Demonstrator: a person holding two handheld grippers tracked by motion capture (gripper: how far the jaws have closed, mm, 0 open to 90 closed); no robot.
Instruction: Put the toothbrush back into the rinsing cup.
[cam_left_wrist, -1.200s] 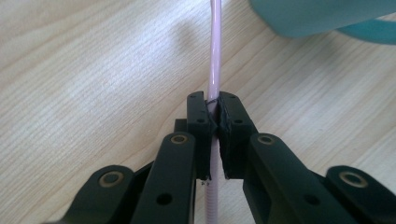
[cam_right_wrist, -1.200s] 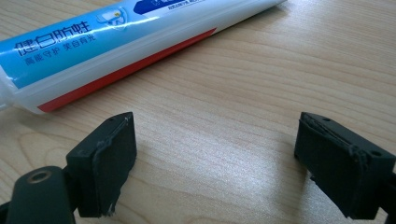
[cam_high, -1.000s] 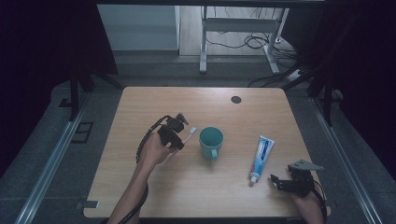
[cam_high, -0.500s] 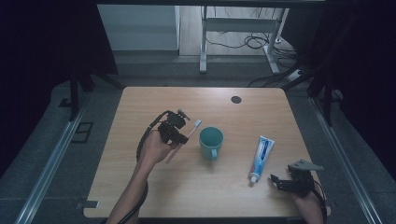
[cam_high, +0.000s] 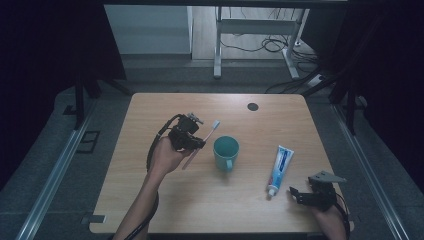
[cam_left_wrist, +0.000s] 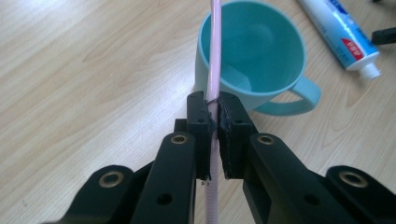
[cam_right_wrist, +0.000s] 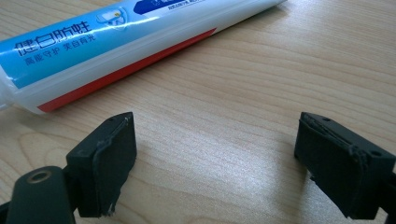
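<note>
My left gripper is shut on a pink toothbrush, held above the table just left of a teal mug. The brush head points up and toward the far side; its handle crosses the mug's rim in the left gripper view. A blue and white toothpaste tube lies flat right of the mug, cap toward me. My right gripper rests low at the front right, open, jaws wide apart just short of the tube's cap end.
The wooden table has a small dark round cap near its far edge. Beyond the table stand metal desk legs and cables on the floor. Rails run along both sides of the table.
The left gripper has lifted and swung the toothbrush to the right, closer to the mug, with the brush head now higher. The right gripper has stayed put.
</note>
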